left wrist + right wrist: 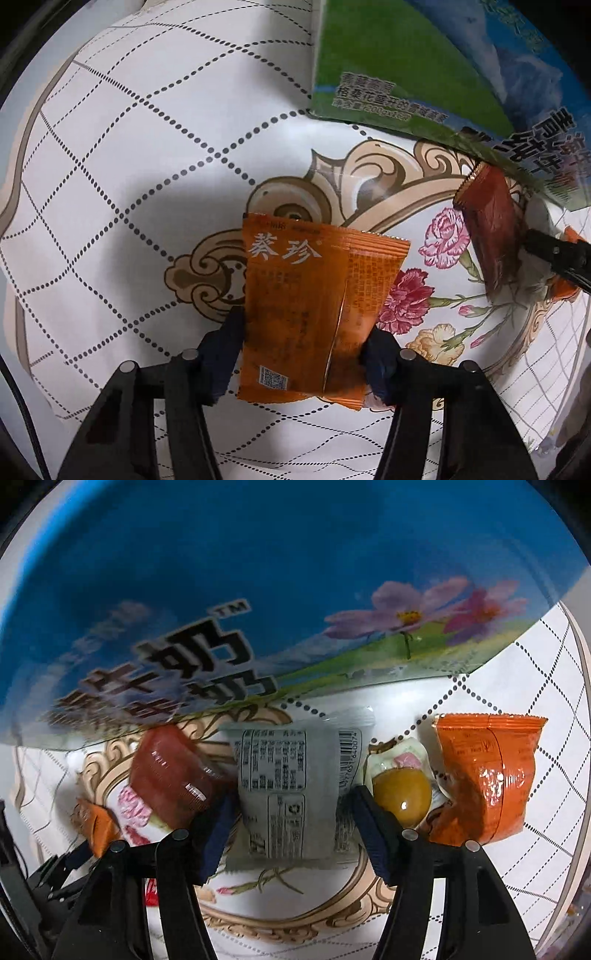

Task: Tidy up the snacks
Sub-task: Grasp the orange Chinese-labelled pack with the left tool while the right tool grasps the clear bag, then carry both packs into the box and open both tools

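Observation:
An orange snack packet with white characters sits between the fingers of my left gripper, and both pads press on its side edges. In the right wrist view a pale grey packet with printed tables and a barcode lies between the pads of my right gripper, which touch its two sides. A dark red packet lies just left of that gripper. The red packet also appears at the right of the left wrist view, beside a black finger of the right gripper.
A big blue and green milk carton box stands close behind the snacks, box. A clear-wrapped yellow jelly and another orange packet lie to the right. A flowered tablecloth covers the table.

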Tool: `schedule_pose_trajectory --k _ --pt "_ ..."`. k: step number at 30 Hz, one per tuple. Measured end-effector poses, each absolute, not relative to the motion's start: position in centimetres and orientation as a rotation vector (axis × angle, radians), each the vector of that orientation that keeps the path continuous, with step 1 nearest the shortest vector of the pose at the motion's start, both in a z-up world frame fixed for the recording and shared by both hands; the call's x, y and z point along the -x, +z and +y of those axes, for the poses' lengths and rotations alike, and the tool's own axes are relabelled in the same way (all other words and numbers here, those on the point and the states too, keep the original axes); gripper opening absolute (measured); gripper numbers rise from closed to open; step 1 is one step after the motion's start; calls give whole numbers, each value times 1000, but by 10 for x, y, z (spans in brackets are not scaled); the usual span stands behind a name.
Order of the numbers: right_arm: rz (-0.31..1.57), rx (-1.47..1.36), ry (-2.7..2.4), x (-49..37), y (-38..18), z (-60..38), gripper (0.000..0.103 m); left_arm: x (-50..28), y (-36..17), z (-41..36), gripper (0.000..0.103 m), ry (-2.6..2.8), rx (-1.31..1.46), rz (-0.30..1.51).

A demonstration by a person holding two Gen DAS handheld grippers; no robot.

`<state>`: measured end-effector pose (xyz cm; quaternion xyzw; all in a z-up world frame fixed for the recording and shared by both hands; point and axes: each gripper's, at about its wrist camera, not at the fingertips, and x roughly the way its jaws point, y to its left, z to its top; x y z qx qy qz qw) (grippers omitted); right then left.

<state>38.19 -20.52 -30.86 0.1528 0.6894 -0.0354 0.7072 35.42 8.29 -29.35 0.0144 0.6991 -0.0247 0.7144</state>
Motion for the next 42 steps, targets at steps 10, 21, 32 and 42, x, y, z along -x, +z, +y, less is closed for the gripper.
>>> schedule_pose_trajectory --k 10,21,32,42 --pt "1580 -218 8 -338 -308 -175 52 -312 -289 94 55 -54 27 1574" --pt "1650 -207 113 -298 -324 -169 79 -309 -325 77 59 -82 -51 1601" --pt "1591 -295 90 -298 -328 -162 51 -296 -298 97 54 -59 4 1554" --pt "1462 -346 190 -293 -233 -194 49 -296 -183 85 54 -134 78 1389"
